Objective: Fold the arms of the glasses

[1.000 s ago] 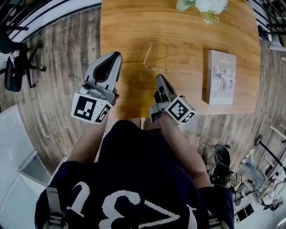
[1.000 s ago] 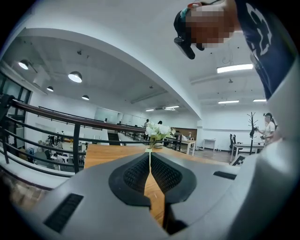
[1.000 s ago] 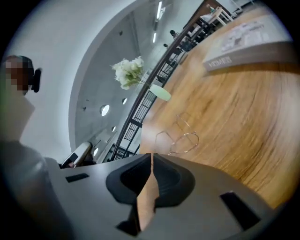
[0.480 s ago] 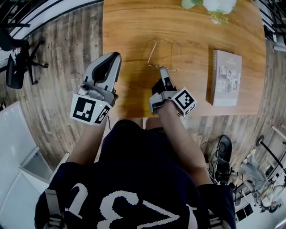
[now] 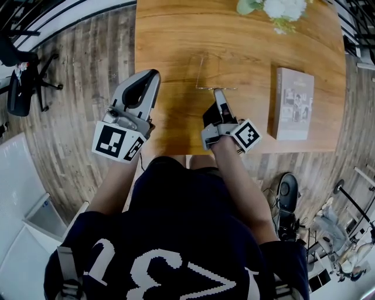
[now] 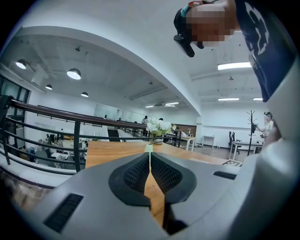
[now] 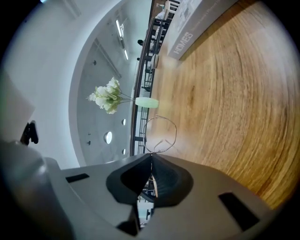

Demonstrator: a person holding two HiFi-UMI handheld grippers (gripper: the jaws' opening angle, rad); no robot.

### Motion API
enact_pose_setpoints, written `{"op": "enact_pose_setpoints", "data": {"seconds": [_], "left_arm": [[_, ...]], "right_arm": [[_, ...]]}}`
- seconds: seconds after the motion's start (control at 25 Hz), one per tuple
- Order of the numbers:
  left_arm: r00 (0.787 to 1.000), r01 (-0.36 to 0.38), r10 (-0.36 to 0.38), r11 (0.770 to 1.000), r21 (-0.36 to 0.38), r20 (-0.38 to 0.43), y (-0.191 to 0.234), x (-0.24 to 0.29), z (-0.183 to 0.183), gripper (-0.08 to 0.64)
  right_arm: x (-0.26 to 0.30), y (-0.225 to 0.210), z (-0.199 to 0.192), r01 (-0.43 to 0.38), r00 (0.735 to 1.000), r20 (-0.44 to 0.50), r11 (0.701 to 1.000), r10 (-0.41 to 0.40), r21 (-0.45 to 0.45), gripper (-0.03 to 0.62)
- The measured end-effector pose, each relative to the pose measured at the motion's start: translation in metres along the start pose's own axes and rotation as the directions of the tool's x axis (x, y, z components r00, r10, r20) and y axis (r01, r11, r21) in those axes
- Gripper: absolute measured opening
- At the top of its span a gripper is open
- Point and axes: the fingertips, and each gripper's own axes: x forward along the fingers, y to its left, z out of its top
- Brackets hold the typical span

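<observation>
Thin wire-rimmed glasses (image 5: 214, 73) lie on the wooden table (image 5: 170, 35), one arm running away from me and a thin bar across their near side. My right gripper (image 5: 219, 92) meets that near bar, rolled onto its side. In the right gripper view its jaws are shut with a thin wire of the glasses (image 7: 160, 133) caught at the tips, and a round lens ring stands just beyond my right gripper (image 7: 151, 154). My left gripper (image 5: 153, 74) hovers at the table's left edge, apart from the glasses. In its own view my left gripper (image 6: 150, 153) is shut on nothing.
A book (image 5: 293, 102) lies to the right of the glasses, also visible as the book (image 7: 197, 23) in the right gripper view. White flowers (image 5: 275, 9) in a pale green vase (image 7: 146, 102) stand at the far edge. An office chair (image 5: 20, 88) stands on the floor at left.
My right gripper has moved forward from the near table edge up to the glasses' near side and has rolled onto its side. The left gripper has stayed put.
</observation>
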Motion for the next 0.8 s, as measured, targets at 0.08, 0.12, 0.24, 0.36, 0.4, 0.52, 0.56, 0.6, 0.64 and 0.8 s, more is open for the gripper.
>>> {"op": "enact_pose_setpoints", "data": {"seconds": [0.08, 0.12, 0.24, 0.36, 0.4, 0.52, 0.56, 0.6, 0.64, 0.8], "left_arm": [[1.0, 0.022, -0.022, 1.0, -0.013, 0.001, -0.004, 0.001, 0.002, 0.021], [0.999, 0.034, -0.034, 0.999, -0.02, 0.003, -0.007, 0.003, 0.004, 0.021], [0.997, 0.082, -0.081, 0.995, -0.051, 0.008, -0.018, 0.008, 0.009, 0.021], [0.988, 0.15, -0.151, 0.983, -0.104, -0.004, -0.032, 0.017, 0.013, 0.021], [0.986, 0.165, -0.168, 0.979, -0.121, -0.011, -0.036, 0.021, 0.014, 0.022], [0.974, 0.213, -0.225, 0.956, -0.202, -0.039, -0.049, 0.034, 0.01, 0.155], [0.968, 0.229, -0.247, 0.943, -0.24, -0.047, -0.052, 0.039, 0.007, 0.171], [0.963, 0.243, -0.266, 0.93, -0.277, -0.049, -0.056, 0.043, 0.006, 0.179], [0.959, 0.254, -0.28, 0.917, -0.309, -0.044, -0.057, 0.046, 0.006, 0.179], [0.958, 0.255, -0.286, 0.891, -0.376, -0.029, -0.056, 0.051, 0.006, 0.164]], "right_arm": [[-0.003, 0.014, 0.005, -0.067, 0.998, -0.016, 0.997, 0.067, -0.033, 0.026], [-0.005, 0.022, 0.007, -0.105, 0.994, -0.026, 0.993, 0.103, -0.051, 0.026], [-0.012, 0.046, 0.014, -0.211, 0.977, -0.061, 0.974, 0.207, -0.085, 0.026], [-0.017, 0.072, 0.019, -0.287, 0.956, -0.097, 0.952, 0.277, -0.111, 0.026], [-0.018, 0.082, 0.018, -0.309, 0.948, -0.112, 0.943, 0.297, -0.121, 0.026], [-0.021, 0.111, 0.011, -0.38, 0.918, -0.174, 0.915, 0.355, -0.136, 0.026], [-0.023, 0.12, 0.008, -0.4, 0.908, -0.191, 0.907, 0.372, -0.134, 0.026], [-0.024, 0.126, 0.006, -0.416, 0.9, -0.202, 0.9, 0.387, -0.132, 0.026], [-0.026, 0.132, 0.006, -0.428, 0.894, -0.209, 0.895, 0.397, -0.13, 0.026], [-0.03, 0.143, 0.004, -0.449, 0.881, -0.228, 0.884, 0.414, -0.131, 0.026]]}}
